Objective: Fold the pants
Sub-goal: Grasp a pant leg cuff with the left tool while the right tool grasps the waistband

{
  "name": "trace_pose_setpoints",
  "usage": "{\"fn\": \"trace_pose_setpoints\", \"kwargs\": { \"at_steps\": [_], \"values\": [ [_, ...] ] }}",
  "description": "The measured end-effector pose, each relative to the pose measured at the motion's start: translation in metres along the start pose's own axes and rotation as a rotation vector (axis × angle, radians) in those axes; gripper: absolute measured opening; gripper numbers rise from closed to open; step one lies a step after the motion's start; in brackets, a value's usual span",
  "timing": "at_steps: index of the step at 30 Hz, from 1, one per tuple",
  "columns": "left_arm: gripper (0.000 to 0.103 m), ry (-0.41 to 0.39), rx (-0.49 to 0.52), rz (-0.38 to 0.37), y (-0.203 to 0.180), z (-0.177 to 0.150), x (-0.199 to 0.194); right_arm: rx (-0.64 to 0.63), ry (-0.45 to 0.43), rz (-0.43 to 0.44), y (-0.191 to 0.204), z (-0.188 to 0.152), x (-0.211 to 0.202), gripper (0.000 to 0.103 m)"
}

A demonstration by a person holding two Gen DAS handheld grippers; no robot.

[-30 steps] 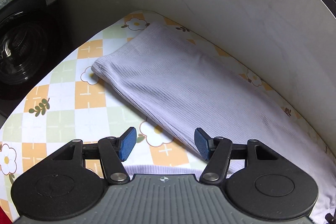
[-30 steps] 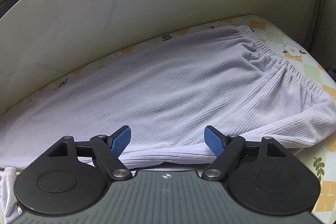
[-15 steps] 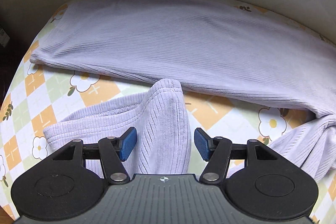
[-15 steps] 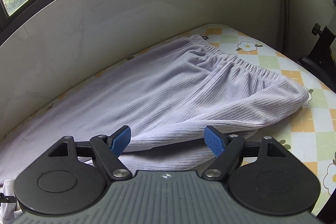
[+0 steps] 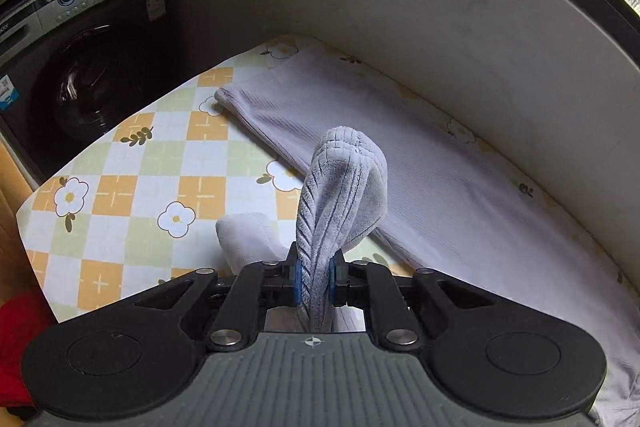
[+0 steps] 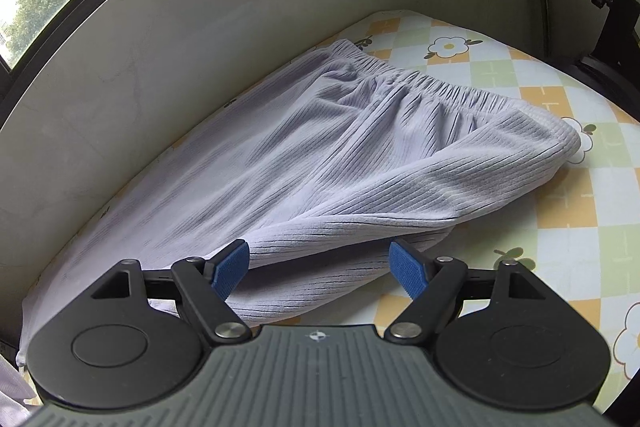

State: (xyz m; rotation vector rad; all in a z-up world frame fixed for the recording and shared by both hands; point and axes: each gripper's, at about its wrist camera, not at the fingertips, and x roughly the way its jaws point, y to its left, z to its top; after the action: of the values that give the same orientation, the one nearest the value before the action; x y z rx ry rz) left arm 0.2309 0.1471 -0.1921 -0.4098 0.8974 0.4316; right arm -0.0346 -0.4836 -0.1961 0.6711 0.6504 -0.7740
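Observation:
Pale lilac ribbed pants (image 5: 420,187) lie along the wall on a table with a checked flower cloth (image 5: 132,187). In the left wrist view my left gripper (image 5: 315,287) is closing, its blue pads pressed on a bunched leg end (image 5: 340,187) that stands up between them, lifted off the table. In the right wrist view the pants (image 6: 320,147) show their gathered waistband (image 6: 440,87) at the far right. My right gripper (image 6: 320,271) hangs open just above the near folded edge of the cloth, with nothing pinched between its pads.
A grey curved wall (image 5: 400,27) backs the table. A dark front-loading washing machine (image 5: 80,75) stands off the table's left end. A black stand (image 6: 612,27) rises past the right end. Bare cloth (image 6: 560,227) lies right of the pants. Something red (image 5: 16,339) sits low at left.
My left gripper has shut on the pant leg end and lifted it, swinging its view back toward the washing machine. The right gripper has moved toward the waistband end, still open.

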Motion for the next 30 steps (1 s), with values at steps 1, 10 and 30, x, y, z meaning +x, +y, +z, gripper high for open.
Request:
{"fn": "trace_pose_setpoints", "kwargs": {
  "at_steps": [1,10,30],
  "values": [
    [0.013,-0.035,-0.037,-0.021,0.003,0.006,-0.013,0.010,0.000,0.010,-0.001,0.001,-0.001,0.079],
    [0.012,-0.402,-0.166,-0.136,-0.005,0.028,-0.131,0.073,-0.030,0.031,-0.020,0.007,-0.013,0.079],
    [0.012,-0.227,-0.238,0.029,-0.014,0.008,-0.100,0.172,-0.077,-0.082,-0.096,0.012,-0.005,0.072]
  ]
}}
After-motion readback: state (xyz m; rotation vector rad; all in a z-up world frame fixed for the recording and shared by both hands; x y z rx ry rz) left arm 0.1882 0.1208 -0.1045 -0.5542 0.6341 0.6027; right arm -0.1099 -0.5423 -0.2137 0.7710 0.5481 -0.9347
